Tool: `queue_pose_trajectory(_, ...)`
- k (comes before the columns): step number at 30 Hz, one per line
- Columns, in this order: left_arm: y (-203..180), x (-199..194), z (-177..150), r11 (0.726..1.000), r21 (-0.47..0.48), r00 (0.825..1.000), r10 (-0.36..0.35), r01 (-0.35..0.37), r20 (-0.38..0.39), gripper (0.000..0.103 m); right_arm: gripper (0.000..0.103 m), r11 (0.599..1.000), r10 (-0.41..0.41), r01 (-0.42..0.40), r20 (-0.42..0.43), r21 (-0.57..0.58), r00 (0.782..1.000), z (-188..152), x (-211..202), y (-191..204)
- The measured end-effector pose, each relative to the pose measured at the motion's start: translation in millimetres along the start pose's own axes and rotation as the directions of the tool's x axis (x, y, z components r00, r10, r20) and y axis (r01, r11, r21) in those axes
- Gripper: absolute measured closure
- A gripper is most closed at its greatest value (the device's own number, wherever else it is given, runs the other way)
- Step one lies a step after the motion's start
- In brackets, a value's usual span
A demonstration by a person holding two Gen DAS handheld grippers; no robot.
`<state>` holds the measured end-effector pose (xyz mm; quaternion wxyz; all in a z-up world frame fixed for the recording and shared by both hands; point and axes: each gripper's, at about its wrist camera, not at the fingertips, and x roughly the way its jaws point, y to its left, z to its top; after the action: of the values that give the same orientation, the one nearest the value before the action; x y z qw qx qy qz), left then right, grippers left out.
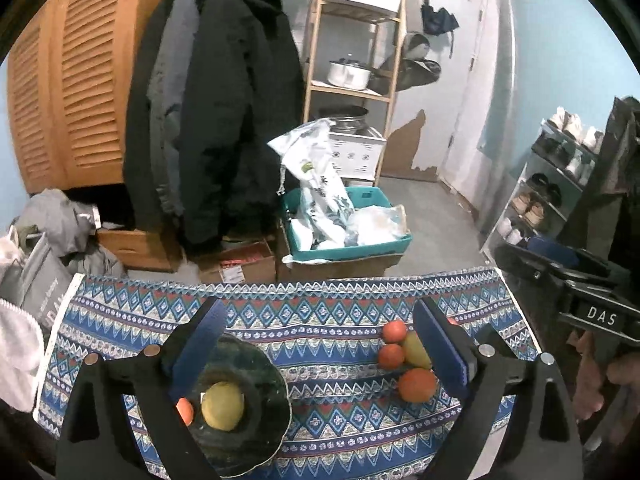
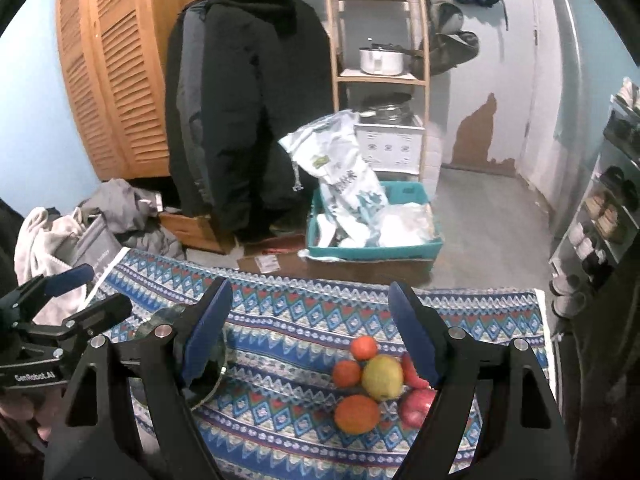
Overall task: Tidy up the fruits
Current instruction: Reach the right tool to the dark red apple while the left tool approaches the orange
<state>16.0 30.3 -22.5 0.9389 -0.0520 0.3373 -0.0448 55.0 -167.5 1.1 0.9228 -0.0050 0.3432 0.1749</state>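
Note:
A dark green plate (image 1: 256,372) lies on the patterned cloth at the left and holds a yellow-green fruit (image 1: 222,406) and a small orange fruit (image 1: 185,411). To the right lies a cluster of loose fruit: a large orange (image 2: 357,414), two small oranges (image 2: 346,373), a yellow-green apple (image 2: 383,376) and red fruits (image 2: 417,400). My left gripper (image 1: 320,344) is open and empty above the plate. My right gripper (image 2: 310,328) is open and empty, with its right finger over the red fruits. The plate's edge shows in the right wrist view (image 2: 218,376).
The table with its blue patterned cloth (image 1: 320,304) ends at a far edge. Beyond it on the floor stand a teal bin of bags (image 1: 348,220), cardboard boxes, hanging dark coats (image 1: 216,100), a wooden shelf with pots (image 1: 352,72) and a shoe rack (image 1: 548,188).

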Motion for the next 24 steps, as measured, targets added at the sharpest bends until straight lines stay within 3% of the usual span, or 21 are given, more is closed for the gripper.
queue_pose_trajectory(15, -63.2, 46.0, -11.7, 0.995, 0.076, 0.993, -0.051, 0.059, -0.107, 0.008, 0.022, 0.994, -0.097, 0.1, -0.058, 0.048, 0.994, -27.9, -7.1, -68.2)
queue_pose_trajectory(24, -86.3, 98.3, -38.8, 0.992, 0.062, 0.959, -0.091, 0.111, -0.268, 0.008, 0.022, 0.985, -0.135, 0.149, -0.154, 0.085, 0.979, -58.8, 15.6, -108.0)
